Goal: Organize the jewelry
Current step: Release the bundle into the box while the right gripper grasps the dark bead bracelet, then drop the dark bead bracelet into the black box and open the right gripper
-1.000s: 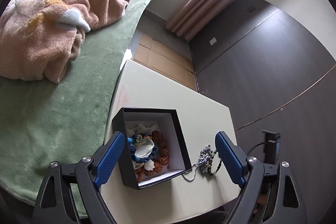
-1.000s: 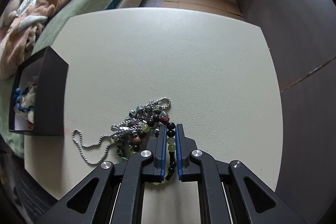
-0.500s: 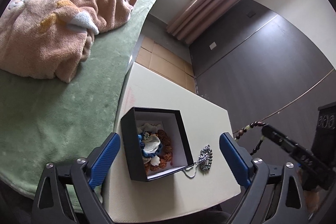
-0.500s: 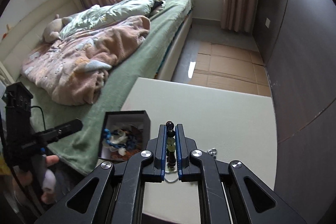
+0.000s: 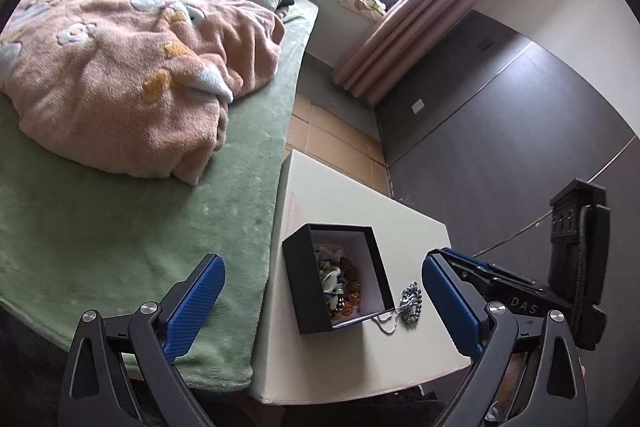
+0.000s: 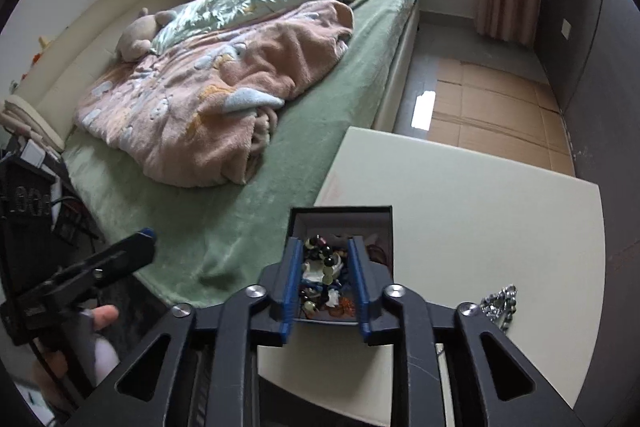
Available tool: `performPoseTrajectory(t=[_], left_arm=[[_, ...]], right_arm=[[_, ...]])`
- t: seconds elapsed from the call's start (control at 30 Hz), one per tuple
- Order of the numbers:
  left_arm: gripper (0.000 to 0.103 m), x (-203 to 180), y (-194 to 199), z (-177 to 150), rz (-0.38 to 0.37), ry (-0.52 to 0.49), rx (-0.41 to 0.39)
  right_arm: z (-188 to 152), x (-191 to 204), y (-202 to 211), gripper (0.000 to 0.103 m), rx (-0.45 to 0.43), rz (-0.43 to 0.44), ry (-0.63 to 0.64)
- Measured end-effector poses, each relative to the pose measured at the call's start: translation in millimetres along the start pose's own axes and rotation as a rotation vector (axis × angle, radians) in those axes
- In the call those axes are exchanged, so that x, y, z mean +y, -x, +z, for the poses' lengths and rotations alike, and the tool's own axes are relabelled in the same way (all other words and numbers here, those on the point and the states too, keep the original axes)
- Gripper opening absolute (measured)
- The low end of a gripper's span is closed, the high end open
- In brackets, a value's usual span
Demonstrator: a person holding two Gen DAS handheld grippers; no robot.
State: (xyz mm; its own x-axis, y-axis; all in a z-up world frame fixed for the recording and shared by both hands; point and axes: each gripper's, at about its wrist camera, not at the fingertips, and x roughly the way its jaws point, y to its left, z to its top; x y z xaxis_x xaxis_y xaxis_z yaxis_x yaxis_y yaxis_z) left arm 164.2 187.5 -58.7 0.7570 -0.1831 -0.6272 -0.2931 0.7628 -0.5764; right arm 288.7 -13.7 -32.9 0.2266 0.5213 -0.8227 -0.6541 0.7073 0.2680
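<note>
Dropping beads into the box

Poised over the open black square box with white lining [image 6: 340, 215], right gripper [image 6: 325, 261] parted part-way, a strand of dark and pale green beads [image 6: 326, 267] loose between the blue fingers, seemingly released into the jumble inside. Left gripper [image 5: 320, 303] spread wide, holding nothing. Next, likely: fetching the silver ball-chain tangle [image 5: 410, 301] lying just beside the box on the cream tabletop [image 5: 360, 359]. Bead strand visible only from the right wrist; box's outer side wall only from the left.

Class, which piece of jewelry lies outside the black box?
The silver chain necklace, heaped on the white table beside the box; all other pieces sit inside it.
</note>
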Motion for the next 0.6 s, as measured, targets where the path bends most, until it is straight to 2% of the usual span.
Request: performPoseTrajectory(t=[0.17, 0.23, 0.3, 0.37, 0.6], left_arm=[[0.099, -11.2, 12.9, -0.5, -0.045, 0.006, -0.044], [0.099, -18.9, 15.3, -3.2, -0.068, -0.009, -0.037], [0.099, -29.2, 18.2, -7.2, -0.085, -0.029, -0.034], [0.099, -40.8, 22.6, -12.6, -0.09, -0.055, -0.035], [0.099, -77.0, 31.3, -30.5, -0.093, -0.142, -0.006]], right_arm=[[-11.8, -8.9, 16.2, 0.038, -0.002, 0.011, -0.035], [-16.3, -10.9, 30.6, 0.041, -0.014, -0.008, -0.029], [-22.5, -15.2, 48.6, 0.055, -0.038, -0.02, -0.036], [-29.3, -20.3, 67.3, 0.062, -0.069, -0.037, -0.05], [-55.7, -40.8, 117.2, 0.066, -0.108, -0.068, -0.111]])
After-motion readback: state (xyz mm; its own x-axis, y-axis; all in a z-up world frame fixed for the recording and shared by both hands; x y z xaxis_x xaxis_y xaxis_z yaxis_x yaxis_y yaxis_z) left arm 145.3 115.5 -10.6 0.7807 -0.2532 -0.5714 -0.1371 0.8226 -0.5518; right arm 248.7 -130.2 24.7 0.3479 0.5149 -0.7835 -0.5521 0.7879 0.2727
